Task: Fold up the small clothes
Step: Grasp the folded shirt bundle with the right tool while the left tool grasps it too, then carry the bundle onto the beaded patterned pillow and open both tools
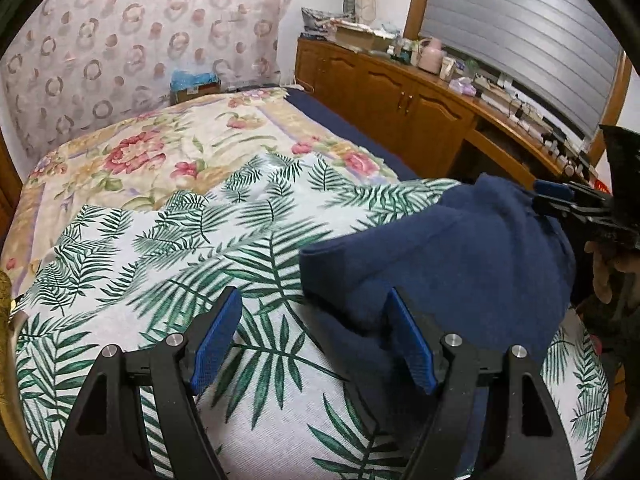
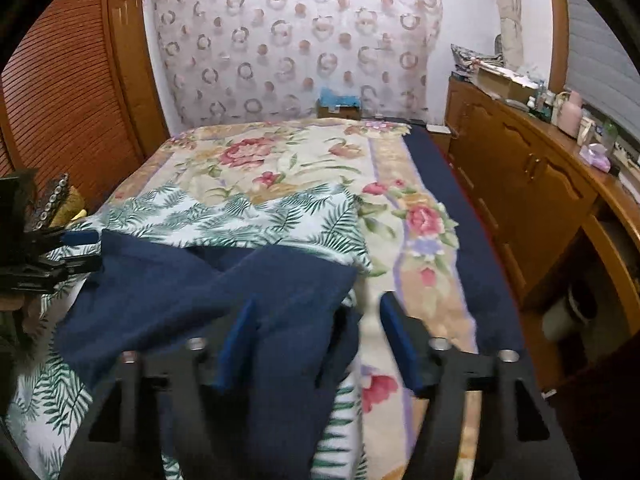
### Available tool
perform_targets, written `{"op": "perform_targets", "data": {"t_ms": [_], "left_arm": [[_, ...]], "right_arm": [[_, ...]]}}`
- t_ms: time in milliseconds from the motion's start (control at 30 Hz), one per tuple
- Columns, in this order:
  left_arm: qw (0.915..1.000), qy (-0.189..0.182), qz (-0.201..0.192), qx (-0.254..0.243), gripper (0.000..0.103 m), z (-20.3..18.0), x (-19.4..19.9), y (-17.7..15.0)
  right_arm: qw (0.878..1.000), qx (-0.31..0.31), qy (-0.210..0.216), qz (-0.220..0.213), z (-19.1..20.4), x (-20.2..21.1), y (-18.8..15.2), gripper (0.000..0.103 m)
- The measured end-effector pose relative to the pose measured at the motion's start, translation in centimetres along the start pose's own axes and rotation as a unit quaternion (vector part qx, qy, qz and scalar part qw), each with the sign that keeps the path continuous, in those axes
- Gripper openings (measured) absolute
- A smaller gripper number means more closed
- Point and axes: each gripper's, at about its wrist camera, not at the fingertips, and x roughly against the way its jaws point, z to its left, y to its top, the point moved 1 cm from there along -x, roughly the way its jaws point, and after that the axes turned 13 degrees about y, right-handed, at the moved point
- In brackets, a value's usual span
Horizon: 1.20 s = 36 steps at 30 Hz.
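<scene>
Lying bunched at the lower right of the left view, the blue cloth rests on the leafy sheet, ready to fold. Both the left gripper and right gripper are spread wide (holding nothing), likely to grab an edge.

Bedroom: bed under floral quilt and palm-leaf sheet; ring-patterned curtain behind it; cluttered wooden cabinet along right, grey blind above; louvred wooden door left
</scene>
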Motion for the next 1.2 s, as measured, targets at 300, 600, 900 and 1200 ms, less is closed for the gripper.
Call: {"op": "perform_targets", "data": {"t_ms": [300,600,900,1200], "left_arm": [[0.9984,-0.042,0.037,0.012,0.066,-0.1,-1.7,-0.5],[0.9985,-0.043,0.033,0.004,0.056,-1.2,-1.8,-0.2],[0.9986,-0.047,0.026,-0.003,0.025,-1.9,-1.4,0.2],[0.9978,-0.041,-0.051,0.01,0.011,-2.3,5.1,0.4]], "right_arm": [[0.998,-0.035,0.028,0.041,-1.3,-2.6,-0.6,0.069],[0.996,-0.041,0.07,0.038,-2.5,-3.4,-0.4,0.057],[0.998,-0.005,0.056,0.018,-1.2,-3.9,-1.5,0.029],[0.998,0.036,0.034,-0.04,1.4,-0.3,-1.1,0.023]]}}
